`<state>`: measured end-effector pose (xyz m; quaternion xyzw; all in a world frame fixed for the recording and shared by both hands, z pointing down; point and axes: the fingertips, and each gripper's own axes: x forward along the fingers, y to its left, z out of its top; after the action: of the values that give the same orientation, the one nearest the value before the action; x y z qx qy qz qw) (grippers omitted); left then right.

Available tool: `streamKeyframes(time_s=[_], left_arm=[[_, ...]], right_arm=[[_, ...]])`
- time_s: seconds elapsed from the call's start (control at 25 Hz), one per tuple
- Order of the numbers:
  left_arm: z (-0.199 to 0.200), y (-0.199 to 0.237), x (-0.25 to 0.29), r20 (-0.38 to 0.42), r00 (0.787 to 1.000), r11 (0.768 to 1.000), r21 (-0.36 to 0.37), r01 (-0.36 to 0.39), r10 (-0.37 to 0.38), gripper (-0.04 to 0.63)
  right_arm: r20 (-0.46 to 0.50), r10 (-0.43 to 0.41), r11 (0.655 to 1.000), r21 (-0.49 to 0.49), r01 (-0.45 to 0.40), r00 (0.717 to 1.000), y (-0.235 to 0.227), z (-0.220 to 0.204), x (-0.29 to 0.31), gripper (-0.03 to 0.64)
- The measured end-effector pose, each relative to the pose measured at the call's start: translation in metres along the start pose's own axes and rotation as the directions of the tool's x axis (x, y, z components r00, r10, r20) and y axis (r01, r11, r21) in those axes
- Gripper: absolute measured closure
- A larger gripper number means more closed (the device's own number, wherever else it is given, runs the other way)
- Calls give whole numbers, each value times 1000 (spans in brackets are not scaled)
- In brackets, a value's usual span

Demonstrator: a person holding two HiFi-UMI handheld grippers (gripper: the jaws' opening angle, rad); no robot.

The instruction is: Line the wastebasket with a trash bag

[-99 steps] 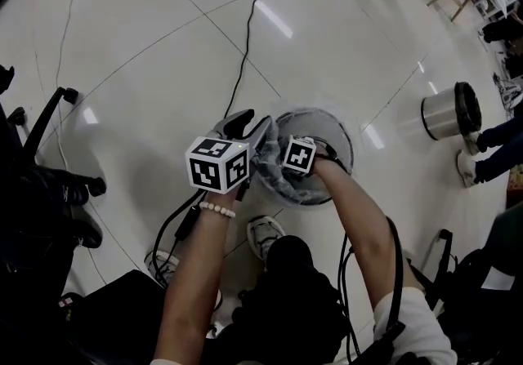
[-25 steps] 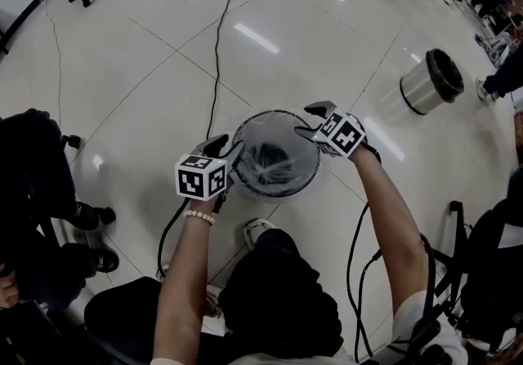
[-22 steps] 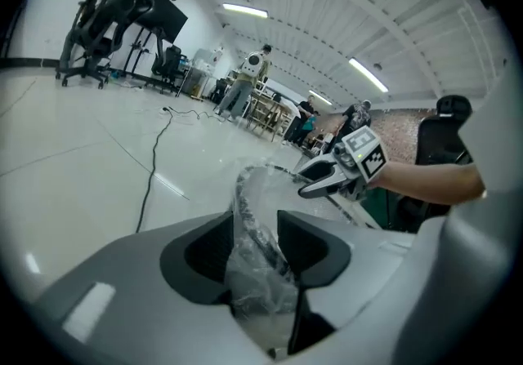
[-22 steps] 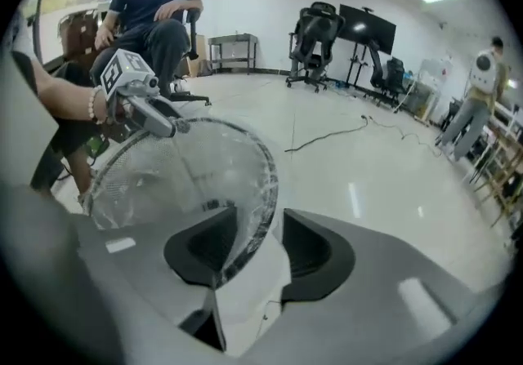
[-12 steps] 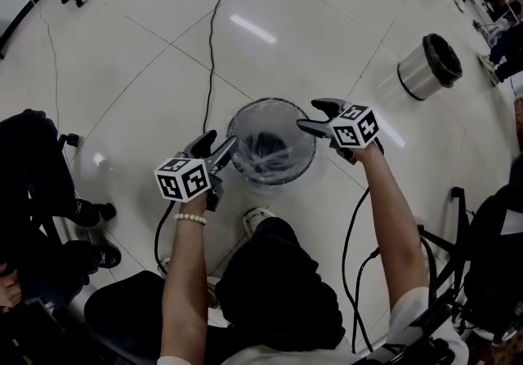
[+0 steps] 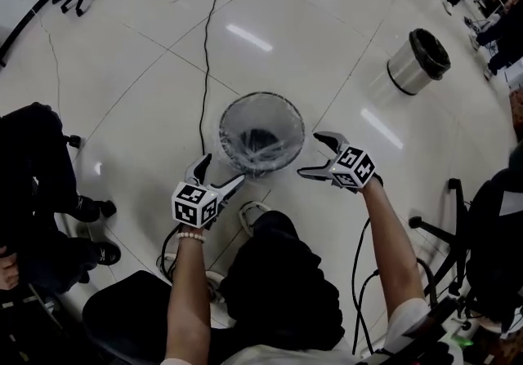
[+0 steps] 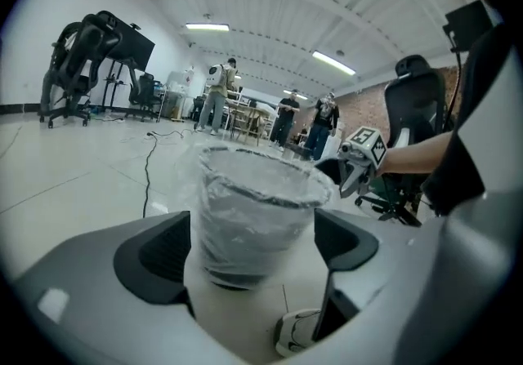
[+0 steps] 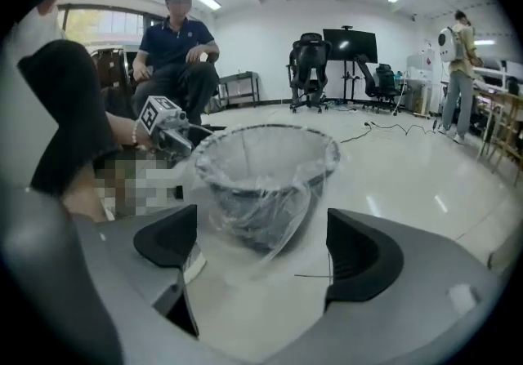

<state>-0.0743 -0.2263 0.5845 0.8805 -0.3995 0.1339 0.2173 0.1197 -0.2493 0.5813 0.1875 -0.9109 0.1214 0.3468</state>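
Note:
A dark mesh wastebasket (image 6: 261,133) stands on the white floor, lined with a clear trash bag (image 6: 260,153) whose edge is folded over the rim. My left gripper (image 6: 221,171) hovers at its near left, jaws wide, having just been opening with nothing between them. My right gripper (image 6: 319,156) is at the near right, also just opened wide and empty. The left gripper view shows the basket (image 7: 253,220) beyond the jaws and the right gripper (image 7: 359,155) past it. In the right gripper view the bag (image 8: 270,192) hangs loosely down the basket's side.
A black cable (image 6: 206,45) runs over the floor to the basket's left. A second metal bin (image 6: 417,61) stands far right. My shoe (image 6: 249,216) is just below the basket. Office chairs and seated people ring the left and right edges.
Both grippers have drawn back from the basket's rim toward me and let go of the bag, their jaws spreading wider. The basket now stands free between them.

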Motion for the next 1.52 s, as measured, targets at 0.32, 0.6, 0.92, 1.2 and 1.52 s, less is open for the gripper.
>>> streamKeyframes(time_s=[0.32, 0.6, 0.92, 1.2, 1.52], left_arm=[[-10, -6, 20, -31, 999, 999, 32, 21, -20, 160], [5, -2, -18, 26, 1000, 997, -83, 5, -3, 138], [63, -4, -97, 122, 971, 968, -169, -183, 205, 357], [98, -50, -150, 252, 906, 930, -233, -283, 339, 584], [69, -115, -177, 259, 895, 924, -221, -311, 363, 584]], right_arm=[[-27, -77, 997, -15, 77, 997, -6, -3, 43, 294], [31, -120, 989, 89, 117, 992, -3, -12, 9, 182], [249, -335, 928, 257, 272, 909, 9, 18, -84, 415], [269, -423, 898, 256, 359, 865, 49, 37, -124, 615], [263, -462, 867, 338, 367, 847, 104, 24, -149, 617]])
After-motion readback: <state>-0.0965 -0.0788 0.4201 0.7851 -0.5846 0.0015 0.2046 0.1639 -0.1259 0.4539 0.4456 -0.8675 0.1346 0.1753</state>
